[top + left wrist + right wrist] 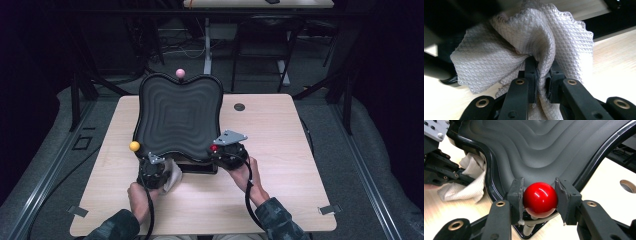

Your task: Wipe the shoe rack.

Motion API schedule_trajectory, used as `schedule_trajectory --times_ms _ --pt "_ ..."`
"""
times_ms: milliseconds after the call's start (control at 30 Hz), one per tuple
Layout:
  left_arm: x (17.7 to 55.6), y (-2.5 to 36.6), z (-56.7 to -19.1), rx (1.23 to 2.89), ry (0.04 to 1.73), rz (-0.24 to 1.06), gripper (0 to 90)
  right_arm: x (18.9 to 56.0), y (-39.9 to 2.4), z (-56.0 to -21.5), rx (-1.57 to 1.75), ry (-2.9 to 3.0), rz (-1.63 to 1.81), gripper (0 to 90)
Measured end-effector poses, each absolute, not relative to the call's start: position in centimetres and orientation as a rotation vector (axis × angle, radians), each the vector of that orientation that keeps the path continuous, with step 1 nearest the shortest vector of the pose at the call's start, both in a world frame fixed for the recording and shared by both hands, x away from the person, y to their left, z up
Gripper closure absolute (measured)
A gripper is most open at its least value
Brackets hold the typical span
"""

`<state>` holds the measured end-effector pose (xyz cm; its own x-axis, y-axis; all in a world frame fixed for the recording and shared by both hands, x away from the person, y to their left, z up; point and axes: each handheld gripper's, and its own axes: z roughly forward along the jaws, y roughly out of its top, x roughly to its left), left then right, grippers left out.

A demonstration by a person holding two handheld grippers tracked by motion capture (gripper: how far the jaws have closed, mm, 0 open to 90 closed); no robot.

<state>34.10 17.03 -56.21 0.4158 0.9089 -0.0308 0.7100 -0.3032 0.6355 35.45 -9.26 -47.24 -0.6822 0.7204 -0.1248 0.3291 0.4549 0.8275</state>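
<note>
Left tongs point(541, 75) pinch the cloth point(524, 47) at the tray point(179, 117) edge. Right tongs point(539, 195) clamp the red knob point(540, 199).

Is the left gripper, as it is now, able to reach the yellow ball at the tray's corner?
Probably yes. The yellow ball sits just beyond the left gripper, with nothing between them. But that gripper is shut on the cloth, so it would have to drop it before it grips the ball.
</note>
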Motion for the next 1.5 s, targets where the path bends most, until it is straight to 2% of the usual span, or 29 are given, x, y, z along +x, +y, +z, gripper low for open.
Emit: schedule_trajectory --times_ms 967,1500 --pt "32.9 9.5 -57.1 2.098 1.16 0.38 81.4 35.4 -9.2 -47.2 0.882 2.246 1.129 59.8" --pt "32.1 6.0 -57.7 2.076 1.054 0.394 81.3 35.5 -9.2 -47.3 0.883 2.247 1.149 59.8"
